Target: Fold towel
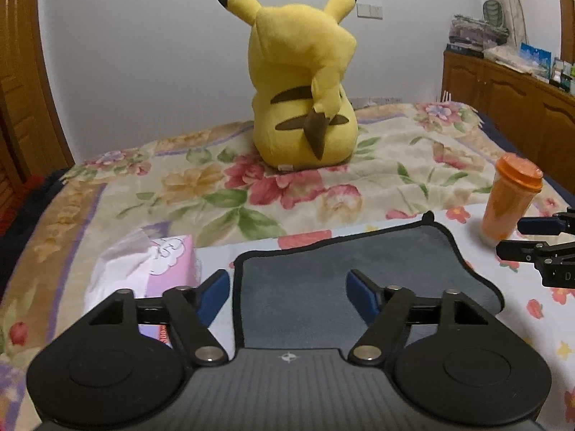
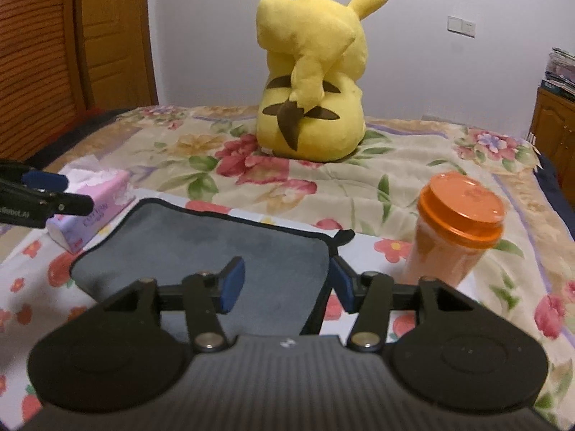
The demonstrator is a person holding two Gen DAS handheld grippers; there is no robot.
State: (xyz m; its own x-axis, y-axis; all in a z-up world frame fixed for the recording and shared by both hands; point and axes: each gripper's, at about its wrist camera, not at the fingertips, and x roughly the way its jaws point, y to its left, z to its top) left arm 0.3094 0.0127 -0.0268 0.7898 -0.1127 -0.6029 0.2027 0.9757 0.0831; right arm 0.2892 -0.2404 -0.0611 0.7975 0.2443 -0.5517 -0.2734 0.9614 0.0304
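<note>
A grey towel with black trim (image 1: 345, 269) lies flat on the bed; it also shows in the right wrist view (image 2: 215, 251). My left gripper (image 1: 287, 292) is open, its blue pads straddling the towel's near left edge. My right gripper (image 2: 287, 283) is open over the towel's near right edge. The right gripper also shows at the right edge of the left wrist view (image 1: 517, 237), open. The left gripper shows at the left edge of the right wrist view (image 2: 72, 192), open. Neither gripper holds anything.
A yellow plush toy (image 1: 302, 82) sits behind the towel on the floral bedspread (image 1: 201, 186). A pink tissue box (image 1: 158, 269) lies left of the towel. An orange lidded cup (image 2: 456, 226) stands to its right. A wooden cabinet (image 1: 503, 93) is at far right.
</note>
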